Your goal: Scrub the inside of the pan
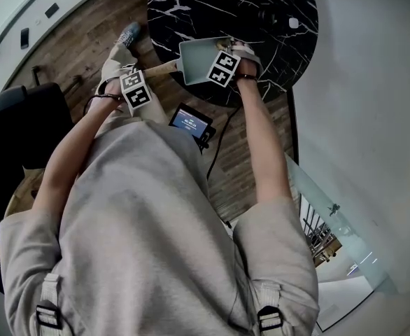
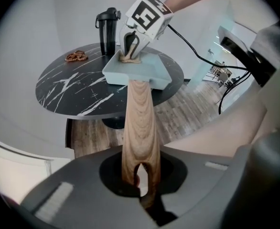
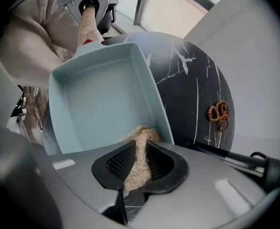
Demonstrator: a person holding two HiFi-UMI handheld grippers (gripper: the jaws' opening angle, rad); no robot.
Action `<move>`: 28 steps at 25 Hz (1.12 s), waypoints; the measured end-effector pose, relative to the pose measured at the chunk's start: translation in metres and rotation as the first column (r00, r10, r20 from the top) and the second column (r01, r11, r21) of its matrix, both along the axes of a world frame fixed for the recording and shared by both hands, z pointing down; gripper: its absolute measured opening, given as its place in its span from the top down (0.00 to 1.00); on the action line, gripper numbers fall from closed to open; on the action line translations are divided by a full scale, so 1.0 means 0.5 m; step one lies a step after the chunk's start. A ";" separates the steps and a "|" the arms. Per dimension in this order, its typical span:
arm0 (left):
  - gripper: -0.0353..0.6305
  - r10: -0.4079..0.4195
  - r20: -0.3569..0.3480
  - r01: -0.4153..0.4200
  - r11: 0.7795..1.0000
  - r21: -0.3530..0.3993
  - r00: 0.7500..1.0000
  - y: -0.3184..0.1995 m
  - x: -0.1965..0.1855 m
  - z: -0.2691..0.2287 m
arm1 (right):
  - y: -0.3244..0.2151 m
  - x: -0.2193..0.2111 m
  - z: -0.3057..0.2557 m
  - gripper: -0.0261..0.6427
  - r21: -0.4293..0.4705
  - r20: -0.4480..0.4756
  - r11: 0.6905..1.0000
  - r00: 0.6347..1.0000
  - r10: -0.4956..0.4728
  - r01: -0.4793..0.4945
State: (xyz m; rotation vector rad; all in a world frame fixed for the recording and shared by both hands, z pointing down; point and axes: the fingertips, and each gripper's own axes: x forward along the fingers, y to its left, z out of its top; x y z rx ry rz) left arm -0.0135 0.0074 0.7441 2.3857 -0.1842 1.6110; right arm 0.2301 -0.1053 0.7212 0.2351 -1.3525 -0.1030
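Note:
A pale blue square pan [image 1: 196, 58] rests on the near edge of a round black marble table [image 1: 261, 12]. Its wooden handle [image 2: 140, 123] runs straight back into my left gripper [image 2: 141, 185], which is shut on the handle's end. My right gripper [image 3: 139, 163] is shut on a tan fibre scrubber [image 3: 139, 149], whose tuft touches the pan's inside [image 3: 102, 99] by the near wall. In the left gripper view the right gripper [image 2: 147, 15] stands over the pan's far side with the scrubber [image 2: 129, 57] down in it.
A black bottle [image 2: 107, 30] and a small brown bead string [image 2: 76, 56] sit on the far part of the table. A dark tablet [image 1: 191, 123] with a cable lies on the wood floor below. A black chair [image 1: 23, 124] stands at left, a glass railing [image 1: 317, 201] at right.

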 end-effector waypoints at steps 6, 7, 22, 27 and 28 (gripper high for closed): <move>0.94 -0.020 0.005 0.020 1.000 -0.003 1.000 -0.005 -0.006 -0.001 | 0.019 0.006 0.004 0.85 -0.046 -0.013 0.997 0.998 0.054 -0.054; 0.94 -0.028 0.007 0.028 1.000 -0.005 1.000 -0.005 -0.007 -0.001 | 0.026 0.007 0.004 0.85 -0.060 -0.011 0.996 0.998 0.066 -0.067; 0.91 -0.102 0.026 0.103 0.994 -0.042 0.994 -0.005 -0.012 0.002 | 0.131 0.002 0.008 0.86 -0.226 0.119 0.855 0.858 0.500 -0.467; 0.91 -0.108 0.030 0.110 0.993 -0.048 0.994 -0.008 -0.013 0.001 | 0.138 -0.035 0.008 0.86 -0.260 0.167 0.834 0.828 0.535 -0.487; 0.91 -0.108 0.030 0.110 0.993 -0.047 0.994 -0.008 -0.013 0.001 | 0.140 -0.048 0.008 0.86 -0.276 0.178 0.828 0.821 0.543 -0.488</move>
